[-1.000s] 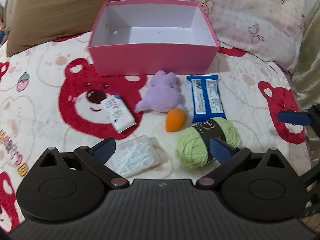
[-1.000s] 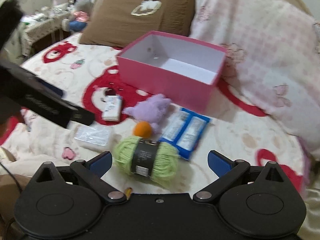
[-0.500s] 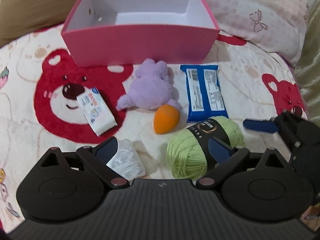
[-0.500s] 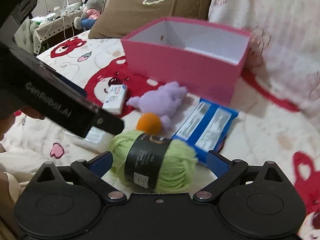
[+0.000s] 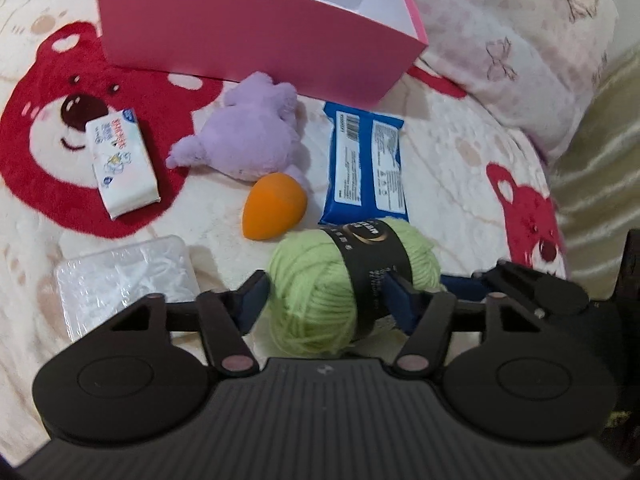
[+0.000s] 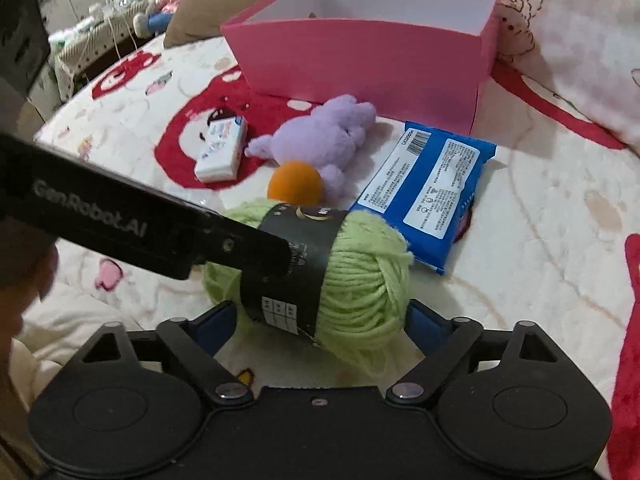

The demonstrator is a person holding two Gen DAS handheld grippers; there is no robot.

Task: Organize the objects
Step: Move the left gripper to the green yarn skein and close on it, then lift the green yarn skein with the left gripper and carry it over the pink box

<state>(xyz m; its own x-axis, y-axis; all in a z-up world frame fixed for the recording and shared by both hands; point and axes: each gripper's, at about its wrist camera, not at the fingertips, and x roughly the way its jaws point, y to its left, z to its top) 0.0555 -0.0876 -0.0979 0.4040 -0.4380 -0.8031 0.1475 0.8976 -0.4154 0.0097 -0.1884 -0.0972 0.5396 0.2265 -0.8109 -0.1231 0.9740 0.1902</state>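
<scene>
Both open claws, left claw and right claw, are straddling the yarn, pink box sitting empty, everything waiting on the bed.

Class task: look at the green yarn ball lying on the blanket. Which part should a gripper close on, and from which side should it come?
Grip the green yarn ball across its black paper band, probably coming from the near side, level with the blanket. It lies on its side; the banded middle looks firmest and the loose wound ends squash.

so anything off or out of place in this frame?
One oddity: both grippers, left and right, are open around the same green yarn ball. Otherwise nothing is spilled or damaged; the pink box sits upright.
</scene>
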